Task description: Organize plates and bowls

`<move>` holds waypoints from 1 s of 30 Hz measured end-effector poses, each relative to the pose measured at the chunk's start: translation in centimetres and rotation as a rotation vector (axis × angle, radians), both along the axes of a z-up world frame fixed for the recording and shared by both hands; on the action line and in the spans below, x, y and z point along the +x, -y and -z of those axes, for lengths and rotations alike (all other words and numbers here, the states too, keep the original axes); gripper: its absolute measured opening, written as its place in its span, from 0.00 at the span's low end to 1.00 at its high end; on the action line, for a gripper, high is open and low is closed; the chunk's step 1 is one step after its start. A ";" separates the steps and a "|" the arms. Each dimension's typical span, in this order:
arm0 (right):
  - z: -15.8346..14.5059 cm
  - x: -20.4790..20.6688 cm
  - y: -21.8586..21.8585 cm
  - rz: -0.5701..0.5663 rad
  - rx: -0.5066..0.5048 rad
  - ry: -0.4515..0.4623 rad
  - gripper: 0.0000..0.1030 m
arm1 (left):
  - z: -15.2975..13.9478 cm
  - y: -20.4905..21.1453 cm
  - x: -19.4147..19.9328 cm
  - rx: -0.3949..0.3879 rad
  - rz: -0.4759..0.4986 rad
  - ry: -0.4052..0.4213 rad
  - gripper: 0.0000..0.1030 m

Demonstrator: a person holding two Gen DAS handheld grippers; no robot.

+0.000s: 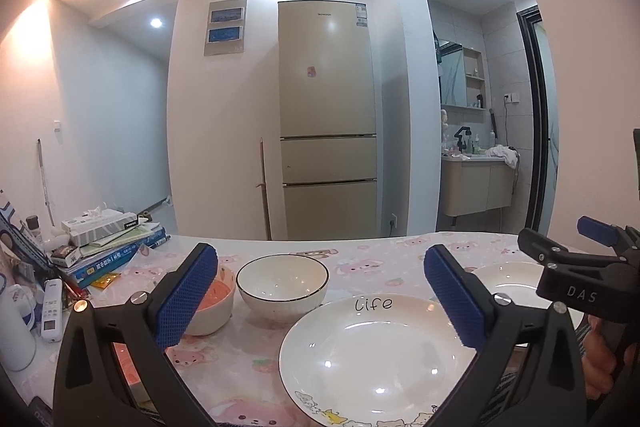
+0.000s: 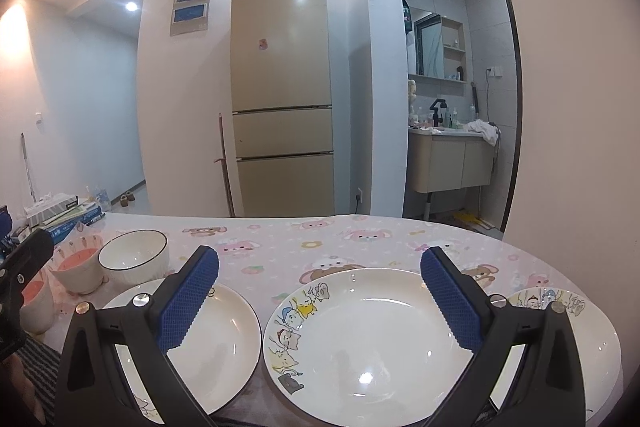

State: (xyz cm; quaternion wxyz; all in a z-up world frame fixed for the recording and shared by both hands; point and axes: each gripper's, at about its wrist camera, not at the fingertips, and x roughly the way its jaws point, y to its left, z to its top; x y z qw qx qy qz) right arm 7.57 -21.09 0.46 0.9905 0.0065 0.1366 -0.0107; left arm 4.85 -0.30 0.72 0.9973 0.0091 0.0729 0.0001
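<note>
White plates (image 2: 368, 339) crowd the tabletop's (image 2: 280, 247) near edge, bowls (image 1: 282, 285) left, far half bare. Both grippers' (image 1: 320, 303) (image 2: 320, 301) jaws gape wide, empty.

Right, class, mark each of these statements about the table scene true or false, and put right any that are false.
1. Both grippers are open and hold nothing. True: the left gripper and the right gripper are spread wide over the table.
2. The black-rimmed bowl has food in it. False: it looks empty.
3. The plate marked "life" lies beside the black-rimmed bowl. True.
4. The plates are already stacked. False: the cartoon-cat plate and its neighbours lie side by side.
5. The fridge stands open. False: its doors are shut.
</note>
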 end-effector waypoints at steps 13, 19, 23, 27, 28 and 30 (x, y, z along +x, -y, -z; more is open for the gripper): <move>0.1 -0.6 -1.6 -0.021 -0.067 0.025 1.00 | -0.1 0.5 -0.7 0.026 0.007 0.050 1.00; 0.1 -0.6 -1.8 -0.032 -0.082 0.026 1.00 | 0.0 0.4 -0.7 0.026 0.006 0.050 1.00; 0.0 -0.9 -2.0 -0.045 -0.089 0.035 1.00 | 0.1 0.2 -0.4 0.026 0.006 0.035 1.00; -0.7 -2.5 -3.3 -0.093 -0.137 0.092 1.00 | -0.3 -0.4 0.2 0.007 0.021 -0.035 1.00; -1.2 -2.8 -3.5 -0.101 -0.132 0.093 1.00 | -0.7 -0.7 0.4 -0.011 0.028 -0.065 1.00; -2.6 -3.0 -3.6 -0.129 -0.084 0.083 1.00 | -2.1 -1.7 0.8 -0.066 0.083 -0.128 1.00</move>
